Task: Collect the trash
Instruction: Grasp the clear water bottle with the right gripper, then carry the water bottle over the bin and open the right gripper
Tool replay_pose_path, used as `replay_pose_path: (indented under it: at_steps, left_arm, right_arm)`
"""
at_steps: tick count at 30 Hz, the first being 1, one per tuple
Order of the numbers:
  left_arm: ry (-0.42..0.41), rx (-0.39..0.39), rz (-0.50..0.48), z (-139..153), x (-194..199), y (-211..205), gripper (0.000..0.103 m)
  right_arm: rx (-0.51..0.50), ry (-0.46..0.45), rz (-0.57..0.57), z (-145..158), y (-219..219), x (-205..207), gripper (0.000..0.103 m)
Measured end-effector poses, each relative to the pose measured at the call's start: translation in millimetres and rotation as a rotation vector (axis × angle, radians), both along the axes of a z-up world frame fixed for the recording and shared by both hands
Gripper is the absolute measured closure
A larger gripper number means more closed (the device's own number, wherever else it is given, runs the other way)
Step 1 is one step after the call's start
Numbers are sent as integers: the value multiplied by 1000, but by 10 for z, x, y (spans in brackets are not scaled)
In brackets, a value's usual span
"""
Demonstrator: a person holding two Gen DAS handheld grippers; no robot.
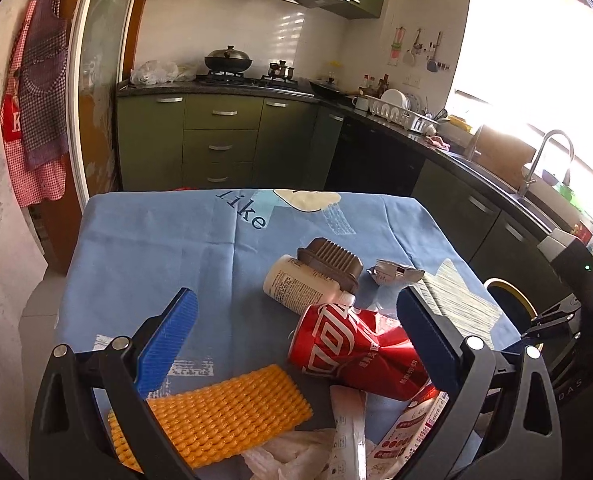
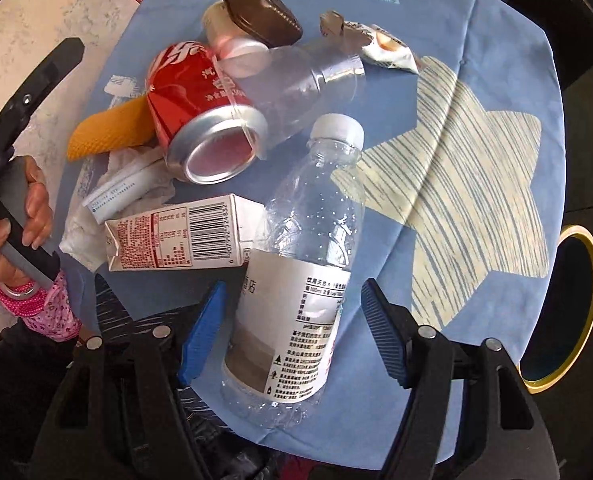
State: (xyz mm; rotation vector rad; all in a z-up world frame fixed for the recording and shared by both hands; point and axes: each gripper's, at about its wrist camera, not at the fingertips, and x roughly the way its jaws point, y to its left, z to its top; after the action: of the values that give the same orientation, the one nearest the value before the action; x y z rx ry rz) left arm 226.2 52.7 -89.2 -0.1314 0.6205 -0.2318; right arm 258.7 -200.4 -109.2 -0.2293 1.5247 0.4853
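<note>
Trash lies on a blue tablecloth (image 1: 144,248). In the right wrist view my right gripper (image 2: 292,328) is open, its blue fingers either side of a clear plastic water bottle (image 2: 308,248) with a white cap, not touching it. Beside it lie a small carton (image 2: 176,236), a crushed red cola can (image 2: 200,100), a clear cup (image 2: 304,80), an orange foam net (image 2: 108,128) and a crumpled wrapper (image 2: 380,48). In the left wrist view my left gripper (image 1: 296,312) is open above the red can (image 1: 356,348), the orange net (image 1: 216,412) and a white bottle (image 1: 296,284) with a brown lid.
A bin with a yellow rim (image 2: 564,312) stands off the table's right edge; it also shows in the left wrist view (image 1: 512,300). White tissue (image 2: 136,176) lies under the carton. Kitchen cabinets (image 1: 224,140), a stove and a sink lie beyond the table.
</note>
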Motion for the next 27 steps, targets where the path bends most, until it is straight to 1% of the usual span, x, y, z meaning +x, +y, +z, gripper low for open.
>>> replay_pose_path:
  at_steps: [3,5,7,9,12,19,23,25,27]
  left_arm:
    - [2,14,-13,-6,-18,-69,5]
    - [2,17,-18,-10,-24,-95,5]
    - [2,20,-19,-4,-27,-118,5]
    - [3,19,-21,-12,-21,-125,5]
    - [6,19,-19,-15,-20,-122,5]
    - [12,23,-22,-38,-9,-141,5]
    - [13,24,-29,-53,-6,-153,5]
    - [14,25,-33,-58,-4,-169,5]
    - [12,30,-41,-64,-3,-198,5]
  right_arm:
    - [-28,11,5,-79,19,49,38]
    - [-56,10,10,-135,23,85,42]
    - [-72,18,9,-214,7,122,50]
    - [-76,13,10,-263,-24,148,53]
    - [-65,-7,6,-254,-95,148,55]
    - [-21,-39,-35,-128,-551,8,55]
    - [39,-75,-145,-29,-1046,-26,55]
    - [59,-119,-246,78,-1443,19,55]
    - [56,-167,-339,150,-1816,70,55]
